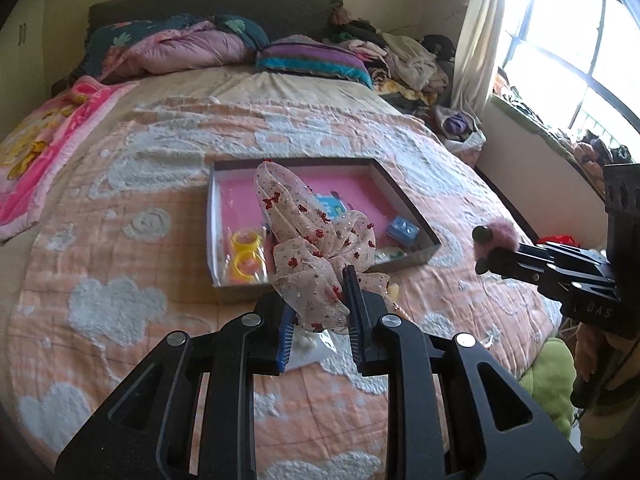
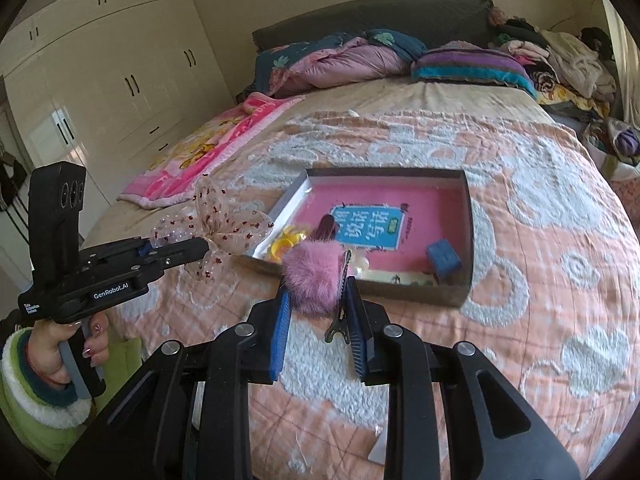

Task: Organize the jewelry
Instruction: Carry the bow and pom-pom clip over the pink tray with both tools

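Note:
My left gripper [image 1: 320, 300] is shut on a sheer beige bow with red dots [image 1: 316, 240], held above the bed in front of the box; it also shows in the right wrist view [image 2: 218, 232]. My right gripper [image 2: 316, 300] is shut on a pink fluffy pom-pom hair clip [image 2: 314, 280], its metal clip against the right finger; the pom-pom also shows in the left wrist view [image 1: 500, 236]. A shallow box with a pink floor [image 1: 404, 208] [image 2: 470, 216] lies on the bed and holds yellow rings [image 1: 244, 254], a blue card [image 2: 370, 226] and a small blue box [image 2: 442, 258].
The bed has a peach quilt with white clouds [image 1: 120, 300]. A pink blanket [image 1: 44, 148] lies at the left, pillows and piled clothes [image 1: 404, 60] at the head. A wardrobe [image 2: 100, 80] stands left, a window [image 1: 580, 40] right.

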Tool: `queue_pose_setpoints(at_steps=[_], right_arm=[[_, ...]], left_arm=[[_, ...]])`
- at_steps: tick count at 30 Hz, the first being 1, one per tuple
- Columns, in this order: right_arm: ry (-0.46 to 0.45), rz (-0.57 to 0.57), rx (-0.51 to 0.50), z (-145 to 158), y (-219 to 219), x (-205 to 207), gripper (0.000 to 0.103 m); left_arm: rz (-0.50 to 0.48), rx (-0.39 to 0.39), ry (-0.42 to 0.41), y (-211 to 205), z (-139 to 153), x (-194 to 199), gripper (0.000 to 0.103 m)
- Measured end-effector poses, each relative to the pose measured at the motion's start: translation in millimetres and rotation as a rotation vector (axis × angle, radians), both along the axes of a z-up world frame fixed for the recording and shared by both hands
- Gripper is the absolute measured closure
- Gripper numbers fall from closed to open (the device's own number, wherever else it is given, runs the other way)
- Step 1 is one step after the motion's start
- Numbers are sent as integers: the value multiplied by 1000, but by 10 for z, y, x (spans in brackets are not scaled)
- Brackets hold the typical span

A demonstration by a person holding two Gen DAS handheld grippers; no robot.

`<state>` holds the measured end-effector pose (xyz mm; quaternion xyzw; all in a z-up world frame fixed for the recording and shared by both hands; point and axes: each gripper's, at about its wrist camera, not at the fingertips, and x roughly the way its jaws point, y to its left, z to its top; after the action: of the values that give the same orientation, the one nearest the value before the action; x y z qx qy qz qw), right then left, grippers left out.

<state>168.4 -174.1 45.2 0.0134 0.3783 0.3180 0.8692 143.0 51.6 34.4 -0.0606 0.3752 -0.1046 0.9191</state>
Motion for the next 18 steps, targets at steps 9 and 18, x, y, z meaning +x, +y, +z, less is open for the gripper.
queue_pose_setpoints(at_steps=[9,18], right_arm=[[-41,-22,10,183,33,201,78],[-67,-88,15,276,-122,449,78]], left_arm=[[-5,5,-41,-18,171,230,88],[-42,21,-63,-187,282,536,88]])
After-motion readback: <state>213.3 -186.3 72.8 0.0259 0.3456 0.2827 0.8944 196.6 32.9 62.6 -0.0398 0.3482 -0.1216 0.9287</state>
